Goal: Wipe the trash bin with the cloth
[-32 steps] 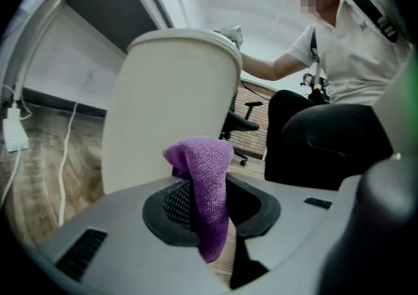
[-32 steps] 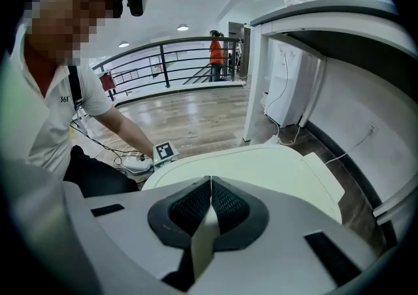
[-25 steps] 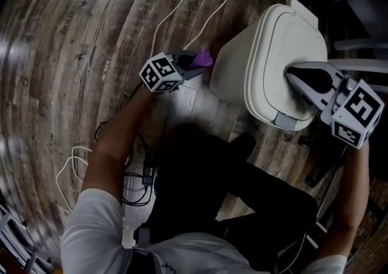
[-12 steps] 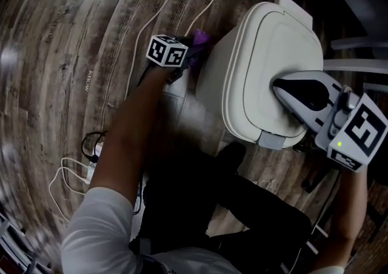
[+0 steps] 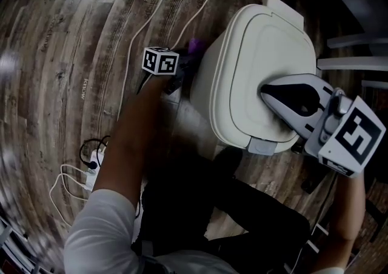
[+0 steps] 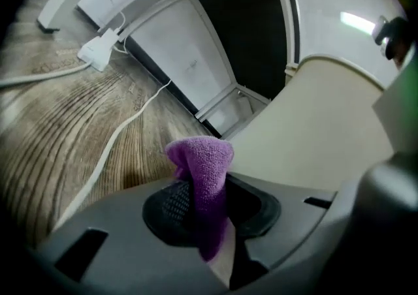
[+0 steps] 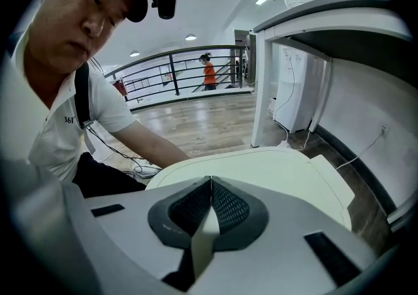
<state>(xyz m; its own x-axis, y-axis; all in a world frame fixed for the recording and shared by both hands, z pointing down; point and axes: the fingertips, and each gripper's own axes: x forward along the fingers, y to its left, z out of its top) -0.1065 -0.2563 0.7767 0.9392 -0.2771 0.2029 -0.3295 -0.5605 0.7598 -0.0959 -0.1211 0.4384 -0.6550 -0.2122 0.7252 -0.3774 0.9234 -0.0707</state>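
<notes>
Pinching the purple cloth (image 6: pixel 201 156) between its jaws, the left gripper (image 6: pixel 204 189) sits just beside the trash bin (image 5: pixel 209 85); the right gripper (image 7: pixel 210 183), jaws pressed together and empty, lies over the lid (image 5: pixel 267 42).

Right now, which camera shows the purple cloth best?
The left gripper view: the purple cloth sits close up at the centre, pinched in the left hand-held gripper. The head view shows only a small purple bit beside the trash bin. The right gripper view does not show it.

Dark wood-plank floor (image 5: pixel 60 54) crossed by loose white cables (image 6: pixel 124 128)
</notes>
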